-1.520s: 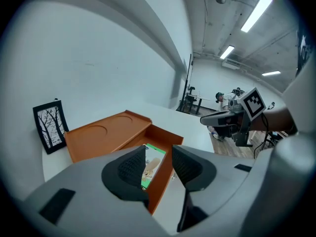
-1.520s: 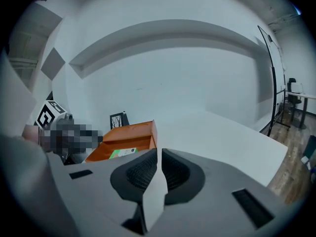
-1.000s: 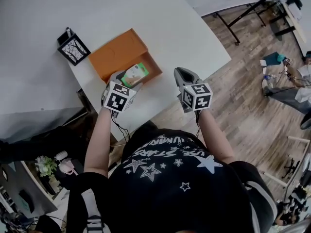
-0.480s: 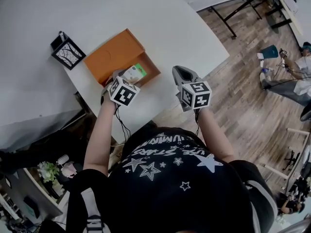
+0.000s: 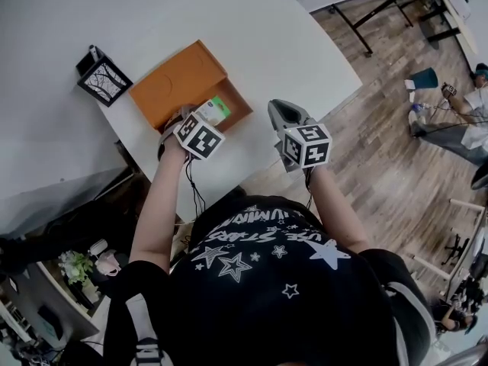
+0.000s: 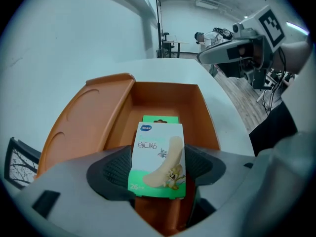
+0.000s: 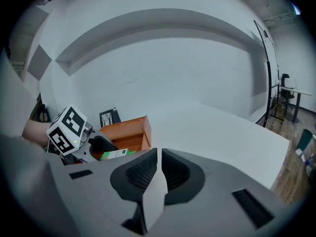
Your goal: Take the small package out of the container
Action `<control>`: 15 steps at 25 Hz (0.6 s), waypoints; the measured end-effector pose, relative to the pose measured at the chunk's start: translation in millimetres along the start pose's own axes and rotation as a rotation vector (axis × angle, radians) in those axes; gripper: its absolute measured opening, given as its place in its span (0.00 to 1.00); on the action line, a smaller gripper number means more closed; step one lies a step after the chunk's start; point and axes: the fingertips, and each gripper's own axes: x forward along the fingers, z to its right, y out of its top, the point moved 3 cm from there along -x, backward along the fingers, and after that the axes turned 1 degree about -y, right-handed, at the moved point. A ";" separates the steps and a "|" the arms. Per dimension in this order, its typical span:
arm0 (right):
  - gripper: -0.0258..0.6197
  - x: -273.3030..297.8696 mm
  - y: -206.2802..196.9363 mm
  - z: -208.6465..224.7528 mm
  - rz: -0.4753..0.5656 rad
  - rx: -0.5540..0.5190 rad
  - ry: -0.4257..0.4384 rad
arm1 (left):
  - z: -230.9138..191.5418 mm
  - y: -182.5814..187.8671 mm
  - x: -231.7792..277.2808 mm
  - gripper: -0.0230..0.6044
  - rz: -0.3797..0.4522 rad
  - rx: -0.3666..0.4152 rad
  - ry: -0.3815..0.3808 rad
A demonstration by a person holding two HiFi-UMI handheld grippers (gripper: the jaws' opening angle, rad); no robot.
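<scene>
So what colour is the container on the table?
Orange; the container shows best in the left gripper view, behind the package.

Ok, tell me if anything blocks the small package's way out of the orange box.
Nothing visible does. The left tool grips the small package, and the orange box is open on top, its lid folded back.

Bright, even ceiling light — sharp centres, fisheye-warped, dark-vignetted edges.

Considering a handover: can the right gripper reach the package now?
Probably yes: the gap between right gripper and package looks free, its top clears the fingers of the left gripper, but the right is shut.
</scene>
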 end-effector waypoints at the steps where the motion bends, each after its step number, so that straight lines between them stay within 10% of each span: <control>1: 0.13 0.8 -0.3 0.4 0.000 0.001 0.001 | -0.1 0.2 0.8 0.60 -0.006 0.001 0.003; 15: 0.13 -3.2 -5.3 -3.3 0.012 -0.005 0.040 | 3.8 -0.8 -5.2 0.59 0.015 -0.019 0.025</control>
